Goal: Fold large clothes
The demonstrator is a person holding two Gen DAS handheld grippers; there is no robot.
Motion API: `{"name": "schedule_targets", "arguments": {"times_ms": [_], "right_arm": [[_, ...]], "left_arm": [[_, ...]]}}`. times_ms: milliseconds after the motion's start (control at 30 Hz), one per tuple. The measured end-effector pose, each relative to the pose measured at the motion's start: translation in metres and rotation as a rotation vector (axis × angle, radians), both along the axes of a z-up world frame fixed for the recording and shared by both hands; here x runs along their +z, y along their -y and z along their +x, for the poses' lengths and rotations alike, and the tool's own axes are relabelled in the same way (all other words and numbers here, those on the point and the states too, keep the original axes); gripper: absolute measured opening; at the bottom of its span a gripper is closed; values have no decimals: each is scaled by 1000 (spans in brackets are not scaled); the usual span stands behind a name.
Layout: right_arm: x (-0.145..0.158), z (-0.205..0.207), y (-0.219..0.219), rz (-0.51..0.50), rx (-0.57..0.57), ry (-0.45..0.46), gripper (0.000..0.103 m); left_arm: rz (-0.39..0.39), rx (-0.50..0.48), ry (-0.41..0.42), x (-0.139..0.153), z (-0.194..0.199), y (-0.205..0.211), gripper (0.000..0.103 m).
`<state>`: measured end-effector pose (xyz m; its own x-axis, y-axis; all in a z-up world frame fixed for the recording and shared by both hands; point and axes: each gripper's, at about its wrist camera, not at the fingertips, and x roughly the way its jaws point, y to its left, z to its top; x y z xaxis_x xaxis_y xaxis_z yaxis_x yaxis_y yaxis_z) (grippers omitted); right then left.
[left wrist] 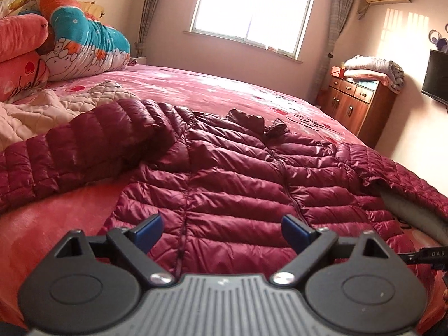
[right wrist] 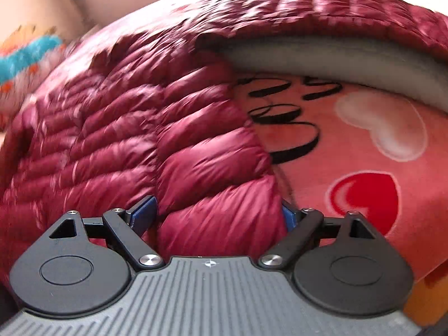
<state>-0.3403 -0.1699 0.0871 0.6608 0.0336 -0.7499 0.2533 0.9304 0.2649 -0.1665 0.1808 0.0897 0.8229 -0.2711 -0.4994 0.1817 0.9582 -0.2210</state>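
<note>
A maroon quilted down jacket point(left wrist: 238, 168) lies front up on the pink bed point(left wrist: 196, 84), zipper closed, collar toward the window. Its left sleeve point(left wrist: 84, 145) stretches out to the left. Its right sleeve point(left wrist: 406, 173) is lifted at the right and shows grey lining. My left gripper point(left wrist: 221, 221) hovers over the jacket's lower hem, jaws wide open and empty. In the blurred right wrist view, my right gripper point(right wrist: 217, 210) is open at the jacket's point(right wrist: 112, 140) right side edge, with the puffy hem corner between its fingers. The raised sleeve point(right wrist: 336, 8) arches above the sheet point(right wrist: 364, 145).
Rolled quilts and pillows point(left wrist: 84, 42) pile at the bed's far left, with a cream quilted blanket point(left wrist: 42, 109) beside the left sleeve. A wooden cabinet point(left wrist: 355, 103) bearing a folded blanket point(left wrist: 375, 70) stands right of the bed. A dark screen point(left wrist: 436, 75) hangs on the right wall.
</note>
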Motion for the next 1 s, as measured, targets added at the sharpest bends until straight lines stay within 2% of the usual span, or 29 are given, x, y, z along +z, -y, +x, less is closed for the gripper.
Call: {"name": "schedule_targets", "arguments": {"times_ms": [67,133,200,233,300,333,400,567,767,833,900,933,1000], "right_arm": [[1,1,-1,2,31,-17,103],[4,-5,-6,-24,45,-31,96],[3,0,-7,-44,57,-42,76],[1,2,-4,-49,61,-45,71],[1,1,-4,-53,62,-47,53],[-5,13,-8,-53,63,-47,49],[-4,12,-14,-58,71,-53,37],[-4,8,-39,-102,106,-104,31],[-7,10,-56,-147,131,-150,32],[-10,16,-52,-134,107,-165,45],[-9,18,-46,-124,72,-170,70],[-7,18,-43,-121,55,-155,76],[2,13,-36,-104,14,-102,95]], "left_arm": [[5,-6,-1,-3,-2,0,92],[6,-9,-5,-6,-3,0,92],[3,-8,-5,-8,-5,-1,92],[1,-8,-4,-9,-5,-2,92],[-3,-7,-6,-11,-4,-4,92],[-5,-7,-6,-12,-4,-6,92],[-8,-10,-2,-13,-4,-8,92],[-13,-7,0,-14,-2,-14,92],[-16,-18,5,-13,3,-17,92],[-15,-30,9,-14,4,-15,92],[-7,-44,28,-13,7,-11,92],[1,-51,40,-13,8,-9,92],[9,-65,62,-13,11,-5,92]]}}
